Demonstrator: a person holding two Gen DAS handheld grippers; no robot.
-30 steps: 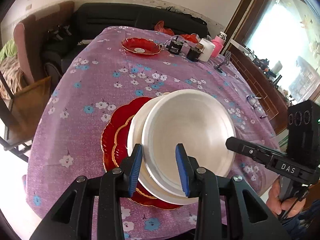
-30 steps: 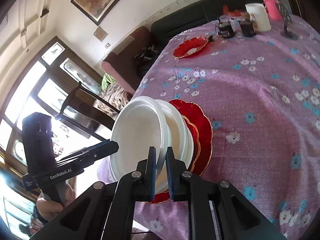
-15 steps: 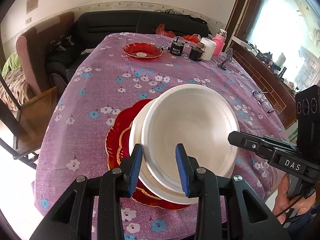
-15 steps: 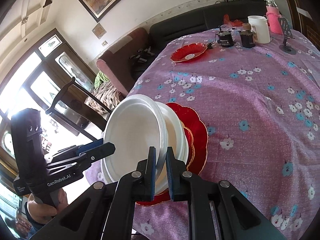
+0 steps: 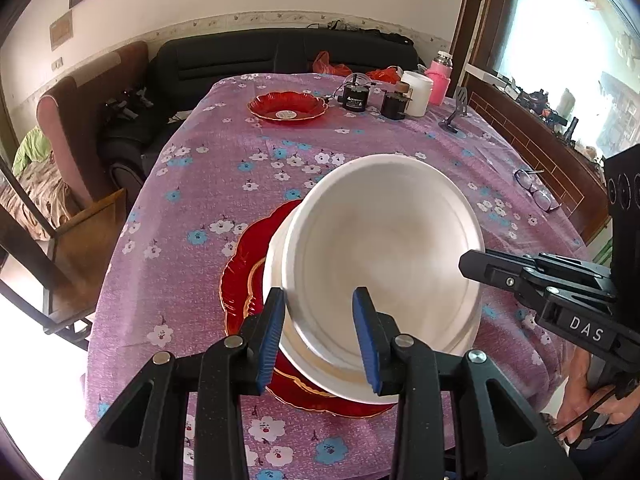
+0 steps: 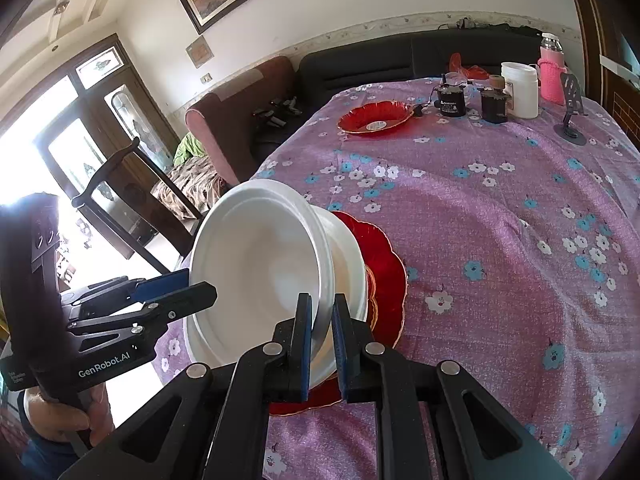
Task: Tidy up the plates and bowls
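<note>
Change since a second ago: white bowl (image 5: 380, 240) sits more upright in both views, its rim lifted further off the white plate (image 5: 320, 360) beneath; both hands have barely shifted.
White bowl: tilted, raised above the plate stack at the near edge of the table (image 5: 208, 184).
Right gripper (image 6: 322, 344): jaws closed on the bowl's near rim, blue pads pressing both faces.
Left gripper (image 5: 320, 332): jaws partly apart, straddling the bowl's edge; no pad clearly presses it.
Stack below: white plate lying on a red gold-rimmed plate (image 5: 240, 280).
Far end of table: red dish (image 5: 287, 106), two black devices (image 5: 354, 100), white jar (image 5: 416, 92), pink bottle (image 5: 440, 80), phone stand (image 5: 456, 112).
Right edge of table: spectacles (image 5: 536, 190).
Cloth: purple with flowers.
Surroundings: black sofa (image 5: 248, 60), brown armchair (image 5: 88, 100).
</note>
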